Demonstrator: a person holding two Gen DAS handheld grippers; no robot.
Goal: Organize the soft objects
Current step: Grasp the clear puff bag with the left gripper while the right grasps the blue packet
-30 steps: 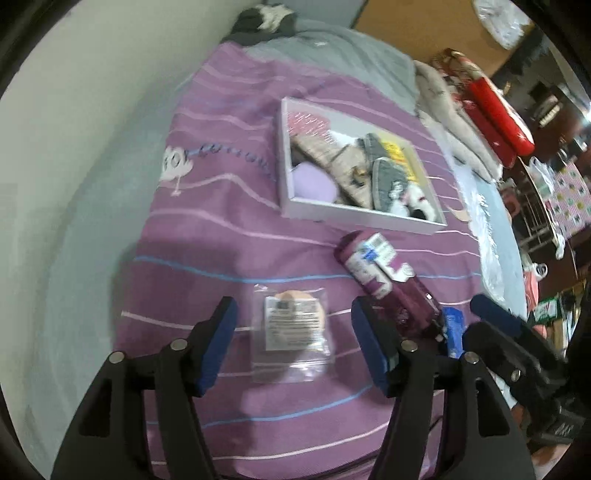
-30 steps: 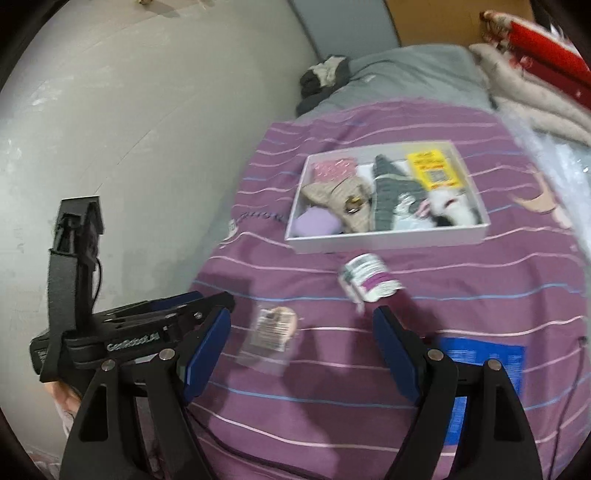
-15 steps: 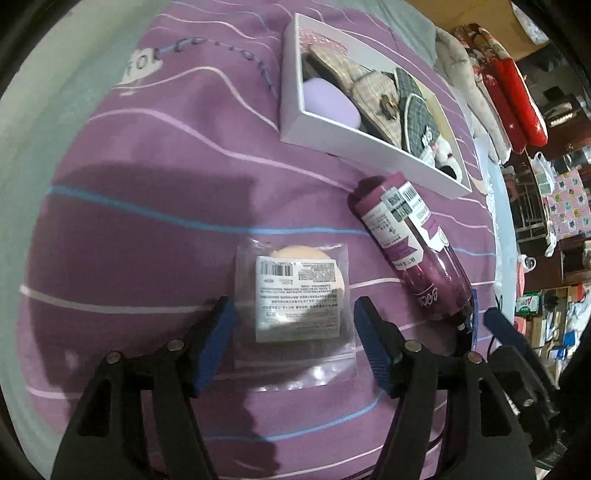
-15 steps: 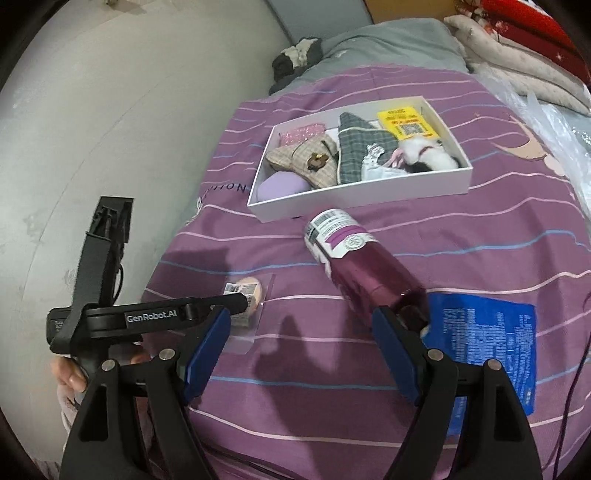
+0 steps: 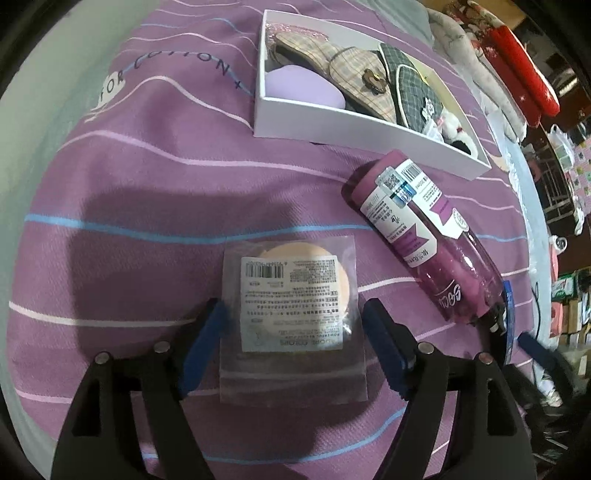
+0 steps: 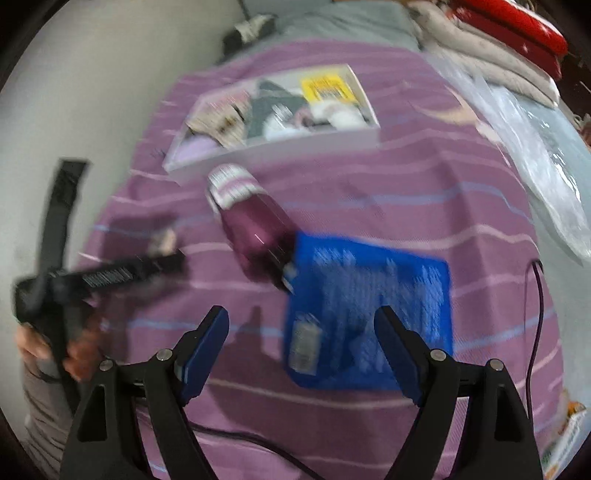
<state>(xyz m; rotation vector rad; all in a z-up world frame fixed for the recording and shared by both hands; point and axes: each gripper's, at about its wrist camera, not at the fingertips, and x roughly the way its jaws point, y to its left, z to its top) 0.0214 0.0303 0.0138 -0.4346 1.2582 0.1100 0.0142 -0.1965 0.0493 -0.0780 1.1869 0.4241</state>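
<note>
A round peach puff in a clear bag (image 5: 291, 295) lies flat on the purple striped bedspread (image 5: 129, 221). My left gripper (image 5: 293, 314) straddles the bag's near half, its jaws opening and the blue pads apart from the plastic. To the right lies a maroon bottle-shaped pack (image 5: 421, 236), also in the blurred right wrist view (image 6: 255, 225). My right gripper (image 6: 303, 321) hangs open above a flat blue packet (image 6: 369, 314), touching nothing. A white box (image 5: 354, 122) holding several soft items sits farther back.
A wall runs along the bed's left side. Folded blankets and red cushions (image 6: 509, 33) pile up at the far right. A dark cable (image 6: 535, 332) trails across the bedspread on the right. A person's hand (image 6: 44, 347) holds the left gripper (image 6: 110, 273).
The left gripper has come down over the bagged puff and spread its jaws wider. The right gripper has swung right and down, from beside the maroon pack to above the blue packet.
</note>
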